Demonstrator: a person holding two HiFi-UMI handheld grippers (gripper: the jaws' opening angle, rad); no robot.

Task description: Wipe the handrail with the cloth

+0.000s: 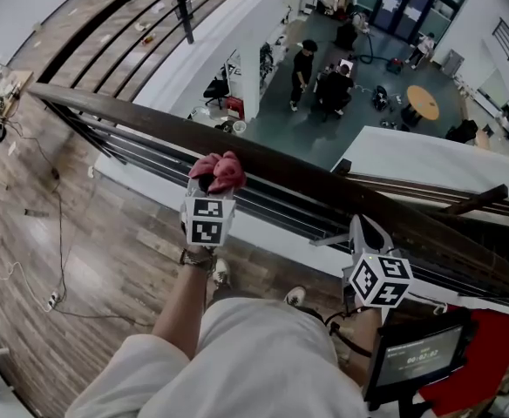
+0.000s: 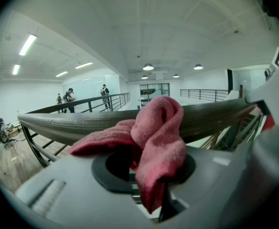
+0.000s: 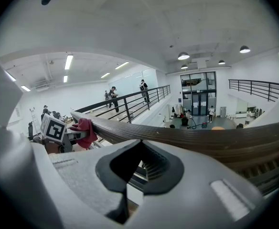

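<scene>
The wood-plank floor of an upper gallery fills the left of the head view, its boards worn and streaked, with a thin cable trailing across them. Beyond the edge lies a smooth grey-green lower floor with a round wooden table and several people standing about.

The handrail crosses the view on a diagonal, a broad dark wooden bar with a fine lengthwise grain and a rounded top, carried over thin dark metal rails. In the left gripper view it runs as a grey-brown band straight across.

The person's pale cloth trousers fill the lower middle.

The left claw is pale grey moulded plastic with black ribbed pads, and its jaws are clamped on the cloth. The cloth is a pink-red terry piece, nubbly and bunched into soft folds; it is pressed against the near side and top of the handrail. The right claw is at the rail further along, well apart from the cloth, its jaws together with nothing between them.

Each claw carries a white cube with black square markers, one on the left, one on the right.

A small dark screen at the lower right shows pale digits too blurred to read.
</scene>
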